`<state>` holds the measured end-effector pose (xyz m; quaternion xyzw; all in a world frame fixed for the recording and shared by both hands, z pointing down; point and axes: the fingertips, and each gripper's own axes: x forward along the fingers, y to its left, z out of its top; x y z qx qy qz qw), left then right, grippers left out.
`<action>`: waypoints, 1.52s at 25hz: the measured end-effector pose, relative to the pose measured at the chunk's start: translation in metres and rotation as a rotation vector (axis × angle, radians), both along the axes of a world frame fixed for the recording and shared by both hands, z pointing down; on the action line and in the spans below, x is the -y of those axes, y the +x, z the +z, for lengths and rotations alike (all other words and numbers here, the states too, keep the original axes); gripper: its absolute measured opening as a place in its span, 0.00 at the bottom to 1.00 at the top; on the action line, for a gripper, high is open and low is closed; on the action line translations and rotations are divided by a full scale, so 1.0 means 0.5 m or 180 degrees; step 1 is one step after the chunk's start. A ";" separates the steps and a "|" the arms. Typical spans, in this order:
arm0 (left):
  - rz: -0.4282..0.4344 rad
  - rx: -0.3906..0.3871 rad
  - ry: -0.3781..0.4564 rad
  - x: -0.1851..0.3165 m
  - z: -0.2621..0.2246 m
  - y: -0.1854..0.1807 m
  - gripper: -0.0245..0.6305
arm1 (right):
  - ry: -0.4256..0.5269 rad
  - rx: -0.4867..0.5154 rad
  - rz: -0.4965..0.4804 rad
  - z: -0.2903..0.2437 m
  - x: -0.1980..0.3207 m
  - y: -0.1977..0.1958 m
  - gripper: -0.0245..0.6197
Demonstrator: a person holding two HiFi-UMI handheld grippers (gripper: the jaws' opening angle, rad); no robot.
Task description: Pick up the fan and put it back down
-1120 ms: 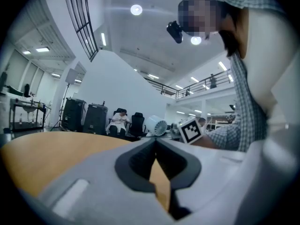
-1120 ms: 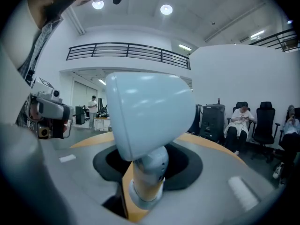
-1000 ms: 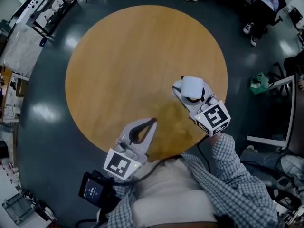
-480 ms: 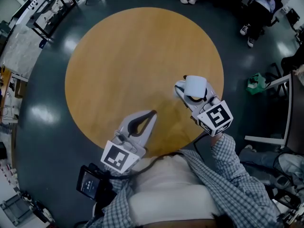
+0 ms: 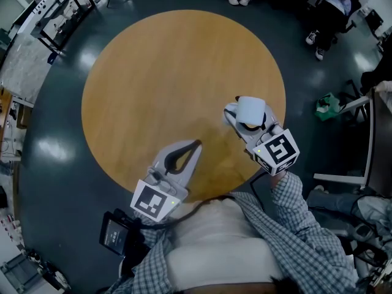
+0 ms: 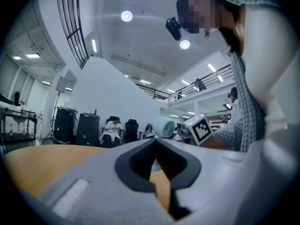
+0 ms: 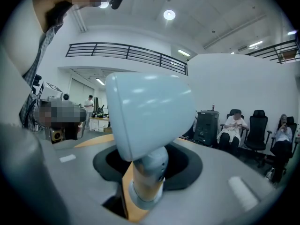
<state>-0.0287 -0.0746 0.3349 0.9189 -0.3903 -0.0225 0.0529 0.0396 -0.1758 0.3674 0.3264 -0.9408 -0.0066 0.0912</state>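
Note:
A small white fan [image 5: 250, 111] with a rounded head and a short neck is held over the right part of the round wooden table [image 5: 171, 72]. My right gripper [image 5: 249, 121] is shut on it; in the right gripper view the fan [image 7: 147, 121] fills the middle, its neck and base between the jaws of the gripper [image 7: 147, 168]. My left gripper [image 5: 197, 144] hovers over the table's near edge, jaws shut with nothing between them [image 6: 155, 142]. From the left gripper view the fan [image 6: 164, 127] shows ahead, beside the right gripper's marker cube [image 6: 200, 129].
Dark floor surrounds the table. A green bag [image 5: 329, 106] and a metal frame [image 5: 361, 139] stand to the right, a rack [image 5: 58, 17] at the upper left. Seated people [image 7: 234, 125] and black cases [image 6: 75, 125] are further off.
My right gripper has risen slightly with the fan in it. The left gripper has stayed where it was.

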 end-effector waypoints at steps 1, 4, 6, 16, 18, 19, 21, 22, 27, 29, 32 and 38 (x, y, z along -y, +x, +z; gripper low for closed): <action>0.0002 -0.0004 -0.0003 0.000 0.000 0.001 0.04 | 0.0001 0.0000 0.0000 -0.001 -0.001 0.000 0.31; -0.0006 -0.0039 -0.0013 -0.002 -0.002 0.002 0.04 | 0.0019 0.0006 -0.0023 -0.005 -0.004 0.001 0.31; -0.0013 -0.0078 -0.0008 -0.002 -0.007 0.002 0.04 | 0.0015 0.0002 -0.0020 -0.007 -0.006 0.002 0.31; 0.0001 -0.0093 -0.0012 -0.028 -0.013 0.006 0.04 | 0.0024 -0.0008 -0.0029 -0.013 -0.026 0.003 0.31; -0.0010 -0.0086 -0.0016 -0.027 -0.012 0.006 0.04 | 0.0014 -0.0013 -0.0025 -0.011 -0.023 0.003 0.31; -0.0015 -0.0080 -0.0019 -0.027 -0.011 0.005 0.04 | 0.0001 -0.0018 -0.0014 -0.008 -0.022 0.004 0.30; -0.0024 -0.0066 -0.0029 -0.029 -0.009 0.005 0.04 | -0.0009 -0.0021 -0.0014 -0.005 -0.019 0.003 0.31; -0.0028 -0.0058 -0.0036 -0.030 -0.008 0.005 0.04 | -0.0012 -0.0020 -0.0019 -0.003 -0.017 0.002 0.31; -0.0052 -0.0033 -0.0094 -0.033 0.000 0.005 0.04 | -0.0063 -0.0029 -0.0024 0.017 -0.001 0.000 0.31; -0.0062 -0.0029 -0.0122 -0.035 0.002 0.003 0.04 | -0.0097 -0.0030 -0.0018 0.026 0.006 -0.003 0.30; -0.0080 -0.0027 -0.0166 -0.039 0.009 0.007 0.04 | -0.0142 -0.0040 -0.0024 0.048 0.017 -0.003 0.30; -0.0133 -0.0055 -0.0323 -0.051 0.032 0.002 0.04 | -0.0291 -0.0022 -0.0022 0.104 0.036 -0.006 0.30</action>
